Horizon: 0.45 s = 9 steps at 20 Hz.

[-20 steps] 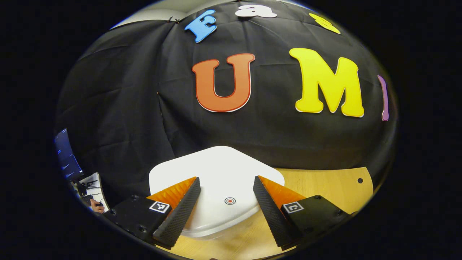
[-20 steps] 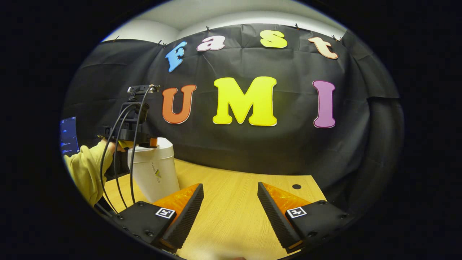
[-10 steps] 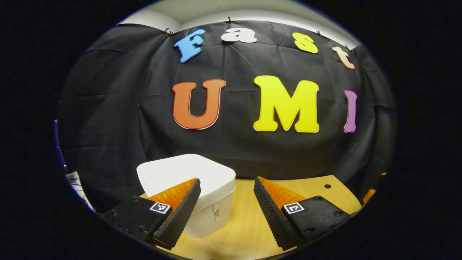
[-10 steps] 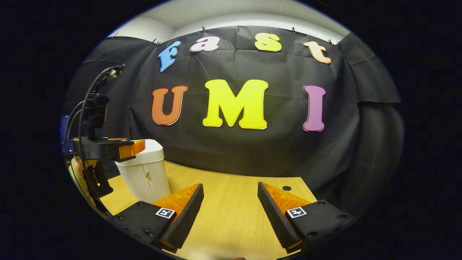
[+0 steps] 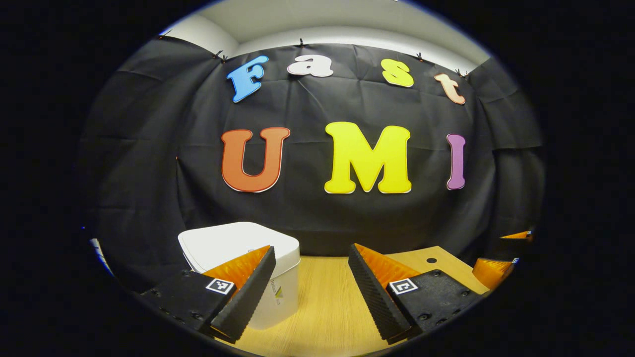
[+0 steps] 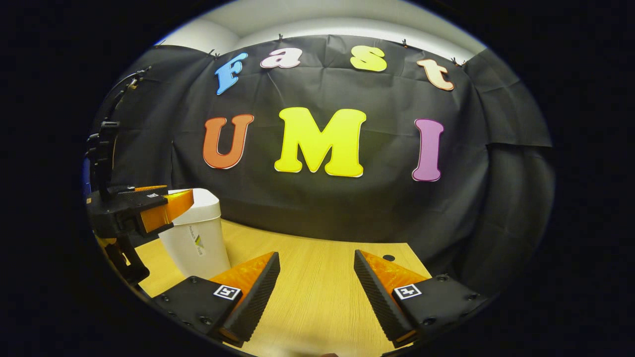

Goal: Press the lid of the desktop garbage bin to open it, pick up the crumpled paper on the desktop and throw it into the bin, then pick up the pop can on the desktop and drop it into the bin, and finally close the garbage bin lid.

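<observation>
White plastic forms the bin [image 5: 233, 248], which stands on the wooden table [image 5: 322, 307] in the left gripper view, its lid [image 5: 225, 243] lying flat and closed on top. The left gripper [image 5: 310, 292] hangs in front of it with its fingers spread wide and nothing between them; bare table shows through the gap. Its left finger [image 5: 245, 292] overlaps the bin's right front corner in this view, but whether it touches the bin cannot be told. At the far right edge of the same view, the tips of the right gripper [image 5: 498, 258] poke in above the table's corner, near a small round hole [image 5: 431, 260] in the tabletop.

In the right gripper view, the right gripper [image 6: 317, 292] is likewise wide open and empty, hovering over the bare wood of the table [image 6: 317, 297] with only the grain between its fingers. The bin [image 6: 196, 238] stands well off to the left near the black cloth wall [image 6: 347, 208], lid [image 6: 201, 198] down. The left gripper [image 6: 149, 208] hangs just beside the bin's top at lid height, with cables rising from its body. Its fingers point toward the lid; contact cannot be made out.
</observation>
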Motion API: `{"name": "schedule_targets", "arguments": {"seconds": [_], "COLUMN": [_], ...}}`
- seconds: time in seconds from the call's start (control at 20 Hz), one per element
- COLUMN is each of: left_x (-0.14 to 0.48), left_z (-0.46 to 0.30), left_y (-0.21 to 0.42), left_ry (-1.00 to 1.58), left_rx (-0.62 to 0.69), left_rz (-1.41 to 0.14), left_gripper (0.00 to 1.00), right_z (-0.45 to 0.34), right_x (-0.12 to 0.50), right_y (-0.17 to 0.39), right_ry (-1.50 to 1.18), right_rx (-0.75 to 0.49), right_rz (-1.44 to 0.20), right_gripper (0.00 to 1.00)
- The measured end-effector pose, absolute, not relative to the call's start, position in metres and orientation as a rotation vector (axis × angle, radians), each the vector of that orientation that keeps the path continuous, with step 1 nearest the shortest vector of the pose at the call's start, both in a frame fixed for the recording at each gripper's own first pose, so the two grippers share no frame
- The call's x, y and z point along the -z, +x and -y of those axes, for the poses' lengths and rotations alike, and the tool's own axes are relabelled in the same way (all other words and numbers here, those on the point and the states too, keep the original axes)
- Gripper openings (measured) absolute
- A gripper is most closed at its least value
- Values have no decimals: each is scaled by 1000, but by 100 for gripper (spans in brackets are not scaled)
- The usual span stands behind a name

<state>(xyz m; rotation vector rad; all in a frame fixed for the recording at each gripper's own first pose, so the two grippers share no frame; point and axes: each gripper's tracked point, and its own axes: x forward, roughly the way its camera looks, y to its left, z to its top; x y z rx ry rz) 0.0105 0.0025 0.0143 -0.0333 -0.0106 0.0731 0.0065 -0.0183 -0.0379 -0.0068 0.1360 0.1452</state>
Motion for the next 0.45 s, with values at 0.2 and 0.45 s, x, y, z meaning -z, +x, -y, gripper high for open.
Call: {"name": "schedule_targets", "arguments": {"seconds": [0.2,0.45], "left_x": [-11,-6], "left_z": [-1,2], "left_y": [6,5], "left_ry": [-28,-24], "left_rx": [-61,-53], "left_rz": [24,28], "left_gripper": [97,98], "right_z": [14,14], "right_x": [40,40], "right_y": [7,7], "right_ry": [-14,-8], "right_rx": [-149,-152], "right_rz": [-136,-138], "right_gripper": [96,96]}}
